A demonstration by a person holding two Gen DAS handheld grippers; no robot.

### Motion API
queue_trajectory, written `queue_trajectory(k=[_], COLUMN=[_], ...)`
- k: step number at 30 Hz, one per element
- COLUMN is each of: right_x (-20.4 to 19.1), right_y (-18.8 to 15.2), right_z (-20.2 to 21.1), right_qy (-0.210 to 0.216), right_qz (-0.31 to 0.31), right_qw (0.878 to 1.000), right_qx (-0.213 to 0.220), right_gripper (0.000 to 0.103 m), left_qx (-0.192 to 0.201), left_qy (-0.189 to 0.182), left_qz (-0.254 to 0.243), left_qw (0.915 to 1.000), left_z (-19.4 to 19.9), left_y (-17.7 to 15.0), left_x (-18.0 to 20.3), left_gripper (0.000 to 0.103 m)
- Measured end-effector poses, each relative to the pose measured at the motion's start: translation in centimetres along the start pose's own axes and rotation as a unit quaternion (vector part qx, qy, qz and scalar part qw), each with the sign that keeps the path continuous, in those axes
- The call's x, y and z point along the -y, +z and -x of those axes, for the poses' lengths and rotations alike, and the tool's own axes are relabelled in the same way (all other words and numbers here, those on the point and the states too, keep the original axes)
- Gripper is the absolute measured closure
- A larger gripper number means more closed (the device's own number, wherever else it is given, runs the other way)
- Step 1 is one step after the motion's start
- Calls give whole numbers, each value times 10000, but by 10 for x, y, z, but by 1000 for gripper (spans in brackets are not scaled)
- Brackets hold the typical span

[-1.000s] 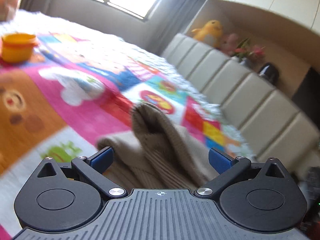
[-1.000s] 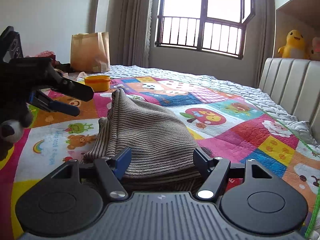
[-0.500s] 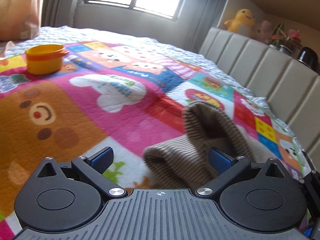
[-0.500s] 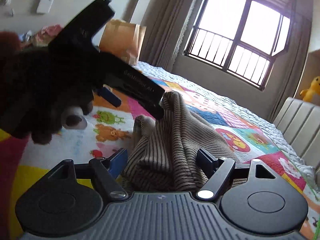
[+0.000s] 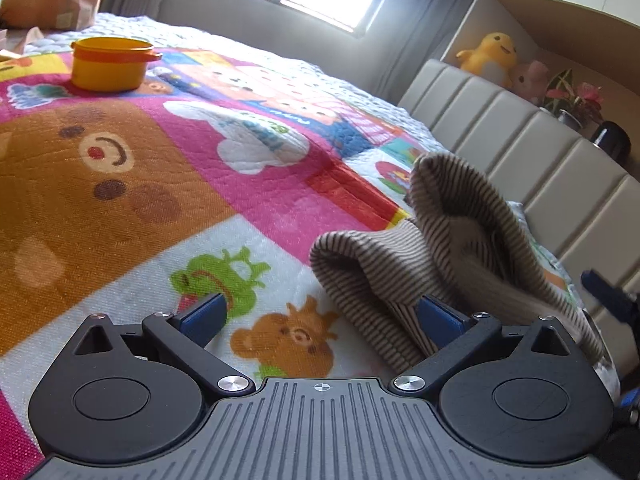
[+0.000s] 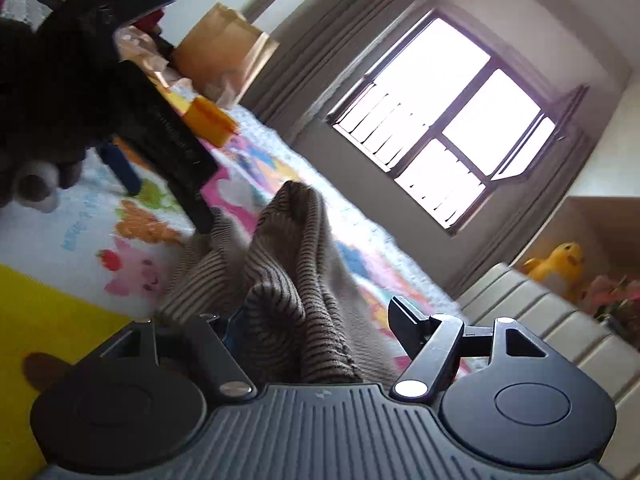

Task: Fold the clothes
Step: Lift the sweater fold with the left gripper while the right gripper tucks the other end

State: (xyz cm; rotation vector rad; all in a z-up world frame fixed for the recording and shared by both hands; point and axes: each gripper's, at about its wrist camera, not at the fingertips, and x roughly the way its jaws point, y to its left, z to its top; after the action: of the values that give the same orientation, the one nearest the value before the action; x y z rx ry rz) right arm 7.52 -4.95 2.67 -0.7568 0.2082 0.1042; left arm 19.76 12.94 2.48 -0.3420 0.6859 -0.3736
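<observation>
— Two claws are working one garment, and neither is gripping it. The left claw is standing wide apart just above the quilt, with the striped sweater bunched against its right finger only.

— And the right claw?

— Its fingers are spread too, and a ridge of the sweater is running up between them, draping over the body of the tool. Nothing is pinching it, as far as I can judge.

— So where is the trouble lying?

— The sweater is sitting in a rumpled heap on the bed, peaked in the middle. If either claw is closing now, it is likely grabbing several layers at once, and the fold is coming out crooked or lumpy.

— Anything else?

— The two tools are crowding each other; the left one is looming dark at the upper left of the right wrist view. A hasty swing is risking a knock. The right camera is also tilting hard, so a slack drape may be sliding off.

— The yellow pot?

— Well apart, no worry.
</observation>
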Motion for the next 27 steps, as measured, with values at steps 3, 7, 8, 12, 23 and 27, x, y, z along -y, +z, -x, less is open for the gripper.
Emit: queue_trajectory(k=[3,7,8,12,23,27], right_x=[-6,-16,-16,3,14,31], right_y=[-7,-16,-16,-16,-41,-21], right_z=[-4,-9,-9,-4,-9,1], right_qy=[98,93,55,-350,132,421], right_qz=[233,413,411,169,222,15], right_qw=[9995,9990,9991,9992,9996,9989], right_qx=[-183,-125,-86,34,65,221], right_gripper=[33,39,42,48,66,74], left_qx=[15,-107,-178,-343,-599,-601], left_qy=[-223,-570,-690,-1074,-473,-426], left_qz=[172,416,446,392,-139,-146], left_qw=[9996,9975,9965,9928,9970,9972], left_z=[4,7,7,6,-15,-13], left_y=[2,-2,-5,-13,-18,-24], left_x=[1,11,15,37,69,58], left_gripper=[0,0,0,0,6,12])
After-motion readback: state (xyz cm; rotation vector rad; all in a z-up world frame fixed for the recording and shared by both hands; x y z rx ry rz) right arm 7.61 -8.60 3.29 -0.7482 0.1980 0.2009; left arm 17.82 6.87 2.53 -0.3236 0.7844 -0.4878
